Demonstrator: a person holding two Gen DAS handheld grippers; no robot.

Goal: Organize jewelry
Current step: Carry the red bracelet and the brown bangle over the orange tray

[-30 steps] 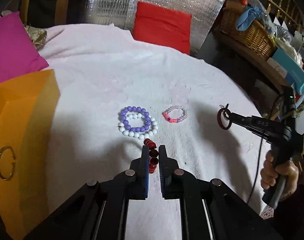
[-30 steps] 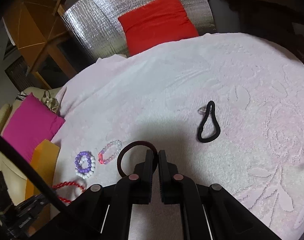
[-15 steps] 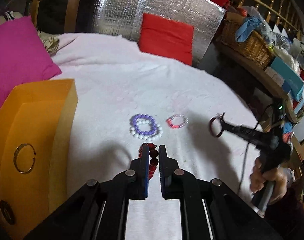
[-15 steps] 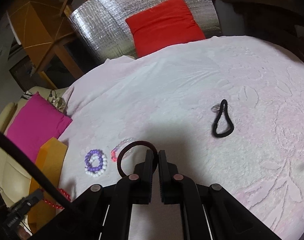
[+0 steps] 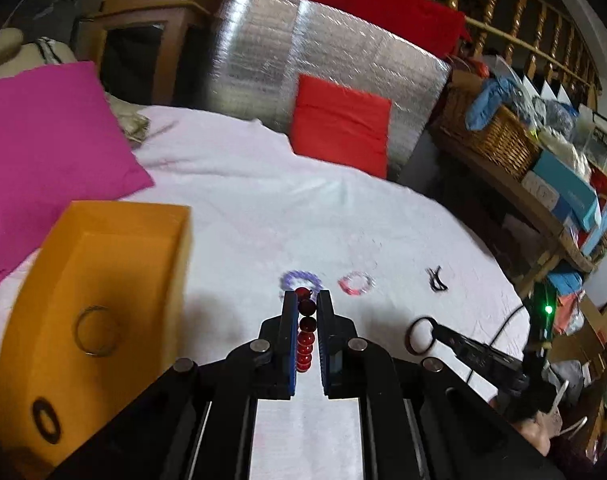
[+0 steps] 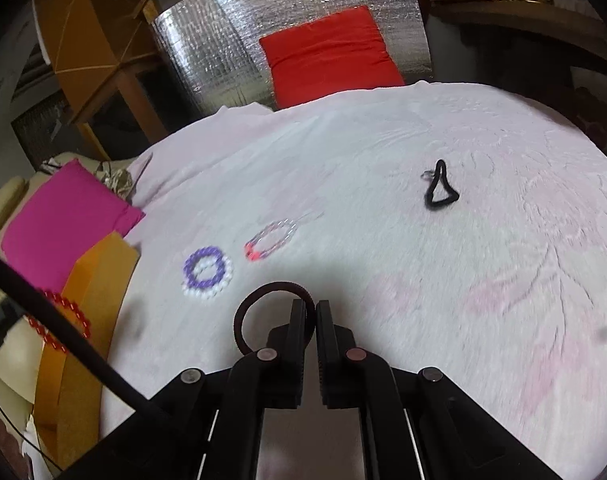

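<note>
Tongs [image 5: 306,312] nearer orange box [image 5: 103,240] now

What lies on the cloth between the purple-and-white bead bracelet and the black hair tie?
The pink bead bracelet lies between the purple-and-white bracelet and black hair tie, clearest in the right wrist view.

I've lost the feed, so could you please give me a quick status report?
Left gripper shut on red bead bracelet. Right gripper shut on dark hair tie. Orange box open. Nothing in the way.

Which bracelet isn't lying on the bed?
The red bead bracelet. It is pinched in the left hand-held gripper, off the cover, while the purple-and-white one and the pink one lie flat on the bedspread.
</note>
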